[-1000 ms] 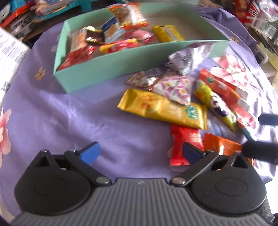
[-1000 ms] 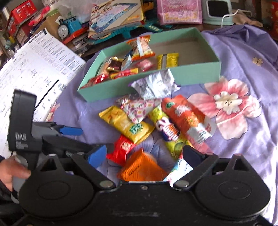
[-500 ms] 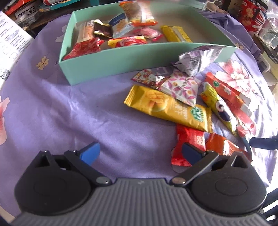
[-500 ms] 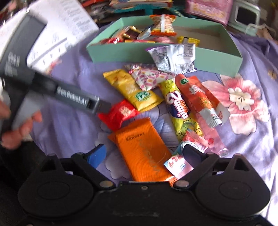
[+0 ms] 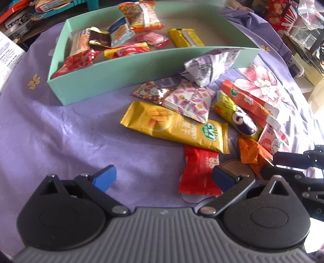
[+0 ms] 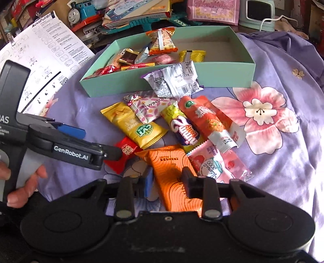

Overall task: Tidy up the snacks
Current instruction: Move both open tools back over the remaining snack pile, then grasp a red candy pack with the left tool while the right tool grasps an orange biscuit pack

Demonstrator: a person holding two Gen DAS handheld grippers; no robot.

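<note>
A mint green box (image 5: pixel 121 74) (image 6: pixel 222 74) with several snacks inside stands on the purple flowered cloth. Loose snacks lie in front of it: a yellow mango bar (image 5: pixel 174 127) (image 6: pixel 133 125), a red packet (image 5: pixel 198 172) (image 6: pixel 125 150), an orange packet (image 6: pixel 172 170) (image 5: pixel 253 155), a silver packet (image 6: pixel 174 81). My right gripper (image 6: pixel 167 182) is shut on the orange packet, its pads at the packet's sides. My left gripper (image 5: pixel 162 178) is open and empty, low over the cloth next to the red packet; it also shows in the right wrist view (image 6: pixel 81 145).
A pink packet (image 6: pixel 218 163), an orange-red stick pack (image 6: pixel 210 123) and a yellow-purple candy bar (image 6: pixel 184 127) lie to the right of the pile. Printed paper sheets (image 6: pixel 40 60), a toy train (image 6: pixel 79 12) and books crowd the far edge.
My right gripper has closed from wide open onto the orange packet. My left gripper has shifted slightly and stays open.
</note>
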